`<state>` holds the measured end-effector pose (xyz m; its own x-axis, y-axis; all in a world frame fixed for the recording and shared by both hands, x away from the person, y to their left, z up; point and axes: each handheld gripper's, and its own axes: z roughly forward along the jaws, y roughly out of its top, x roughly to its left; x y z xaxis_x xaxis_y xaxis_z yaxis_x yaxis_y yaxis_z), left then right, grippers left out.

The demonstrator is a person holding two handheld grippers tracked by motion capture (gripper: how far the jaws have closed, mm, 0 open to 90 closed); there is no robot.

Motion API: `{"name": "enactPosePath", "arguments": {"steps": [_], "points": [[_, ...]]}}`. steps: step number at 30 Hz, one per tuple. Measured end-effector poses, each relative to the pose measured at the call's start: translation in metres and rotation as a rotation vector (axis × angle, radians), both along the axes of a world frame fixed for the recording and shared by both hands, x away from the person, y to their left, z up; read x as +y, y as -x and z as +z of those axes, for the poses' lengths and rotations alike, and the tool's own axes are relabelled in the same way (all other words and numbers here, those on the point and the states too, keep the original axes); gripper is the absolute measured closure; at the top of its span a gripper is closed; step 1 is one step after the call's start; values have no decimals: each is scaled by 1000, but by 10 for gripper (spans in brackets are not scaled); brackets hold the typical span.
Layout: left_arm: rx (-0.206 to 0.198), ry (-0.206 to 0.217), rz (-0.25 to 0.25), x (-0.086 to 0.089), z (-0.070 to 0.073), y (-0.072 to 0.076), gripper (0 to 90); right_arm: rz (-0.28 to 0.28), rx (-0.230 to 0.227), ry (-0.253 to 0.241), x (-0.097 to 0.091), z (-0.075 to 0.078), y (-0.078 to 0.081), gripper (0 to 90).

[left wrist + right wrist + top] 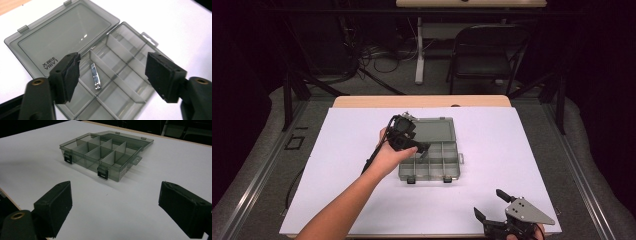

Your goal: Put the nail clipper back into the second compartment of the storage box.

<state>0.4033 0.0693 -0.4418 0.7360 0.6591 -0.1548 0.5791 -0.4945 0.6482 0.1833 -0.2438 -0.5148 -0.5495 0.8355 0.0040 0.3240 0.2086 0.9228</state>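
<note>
Smoky grey plastic organiser box (pixel 100 75), lid flat open near the table's (pixel 522 150) far edge, with the nail clipper (pixel 95 79) lying in a middle compartment.
I'd lift my left tool (pixel 112 75) straight up, clear of the dividers; its jaws stand wide and empty above the clipper. My right tool (pixel 115 207) rests open and empty by the near right corner.

text: "LARIIA", seen upside down, plus small unreadable characters | on: open box lid (pixel 65 37) | place: left of frame, lid's lower corner
</note>
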Motion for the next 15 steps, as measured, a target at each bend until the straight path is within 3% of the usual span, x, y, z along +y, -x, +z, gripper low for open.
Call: {"name": "enactPosePath", "arguments": {"steps": [3,6,15], "points": [[-8,23,-28,9,2,8,220,2,-6,-2,0,0,0,116],[-21,80,-68,20,3,20,200,-1,0,-1,0,0,0,116],[-83,136,-47,52,3,45,168,0,-1,-1,0,0,0,116]]}}
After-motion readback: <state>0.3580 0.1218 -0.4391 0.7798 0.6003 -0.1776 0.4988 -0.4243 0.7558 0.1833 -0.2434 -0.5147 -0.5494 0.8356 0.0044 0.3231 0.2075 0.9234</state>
